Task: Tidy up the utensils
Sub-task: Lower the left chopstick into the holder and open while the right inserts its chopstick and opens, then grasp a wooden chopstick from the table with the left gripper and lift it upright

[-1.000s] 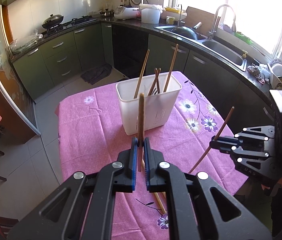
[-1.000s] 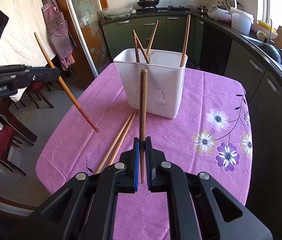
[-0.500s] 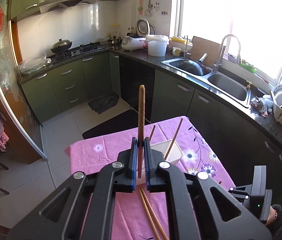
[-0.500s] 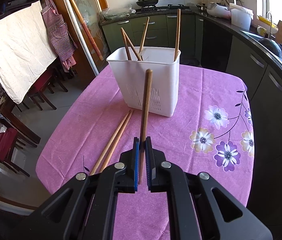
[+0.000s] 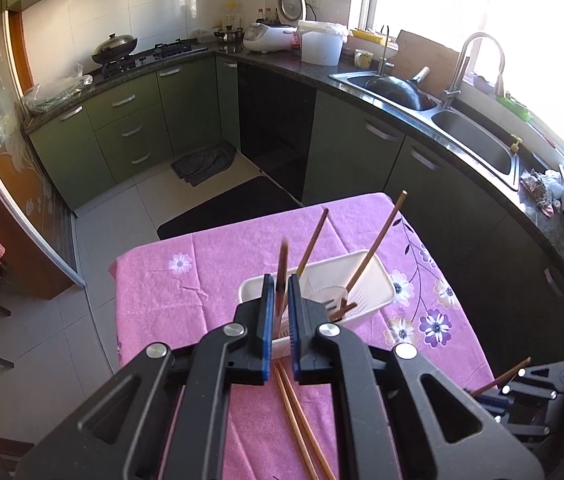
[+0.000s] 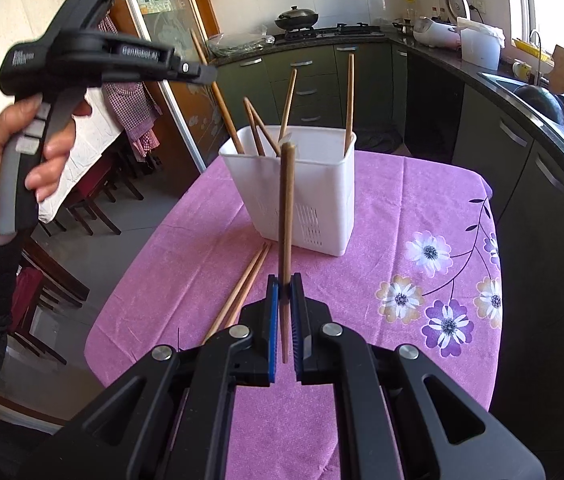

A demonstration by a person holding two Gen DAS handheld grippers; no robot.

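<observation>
The left gripper is clamped tight on a dark wooden chopstick, which stands nearly upright between the blue pads; seen from the right wrist camera, this gripper is held high by a hand up and to the left of the right gripper, and its chopstick slants down so that the lower end dips inside the near left corner of the white utensil holder; the left wrist view is blurred along that stick, so whether its tip touches the holder's floor cannot be told.

The right gripper is likewise closed on a second brown chopstick, upright between its jaws, its rounded top level with the holder's rim; the holder stands just ahead of this gripper on a table under a pink flowered cloth, and the held stick is outside it, in front of its near wall.

Inside the holder several more chopsticks lean against the walls, two of them crossed at the left side; a loose pair of chopsticks lies flat on the cloth, ahead and slightly left of the right gripper, side by side and touching, pointing toward the holder's base; from the left wrist camera the same pair runs directly beneath the left gripper's jaws.
</observation>
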